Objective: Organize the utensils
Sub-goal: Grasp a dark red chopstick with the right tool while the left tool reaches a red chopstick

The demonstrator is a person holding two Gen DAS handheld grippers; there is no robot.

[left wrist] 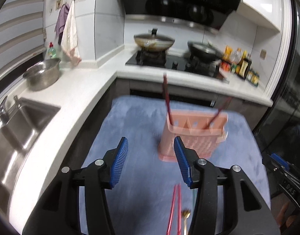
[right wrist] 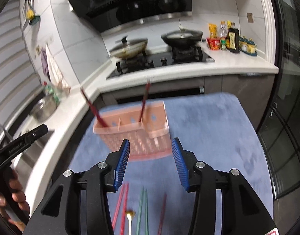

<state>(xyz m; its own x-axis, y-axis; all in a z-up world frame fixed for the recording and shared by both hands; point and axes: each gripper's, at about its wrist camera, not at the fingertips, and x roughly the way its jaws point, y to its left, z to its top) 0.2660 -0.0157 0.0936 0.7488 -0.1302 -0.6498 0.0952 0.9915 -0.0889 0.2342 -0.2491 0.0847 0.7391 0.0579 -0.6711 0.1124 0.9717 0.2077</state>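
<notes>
A: Where is the pink utensil holder [left wrist: 191,137]?

B: It stands upright on the blue mat [left wrist: 134,129] that covers the surface, toward the mat's far edge, in front of the stove [left wrist: 175,62]. Two dark red chopsticks lean out of it — one [left wrist: 166,98] from the left end compartment, the other [left wrist: 221,109] from the right end one. The middle compartment looks empty, though the picture is blurred.

A: And the loose utensils?

B: On the mat nearer the cameras than the holder. In the right wrist view: a pair of pink chopsticks [right wrist: 121,207], a pair of green chopsticks [right wrist: 142,209], a single reddish chopstick [right wrist: 163,211], and a small gold-headed utensil with a white handle [right wrist: 129,218] between the pink and green pairs. I cannot tell whether it is a fork or a spoon.

A: The grippers?

B: The left hand-held gripper [left wrist: 151,163] has its blue pads apart with nothing between them, just short of the holder's base. The right hand-held gripper [right wrist: 151,163] is likewise parted and empty — the holder sits beyond its tips, untouched.
</notes>
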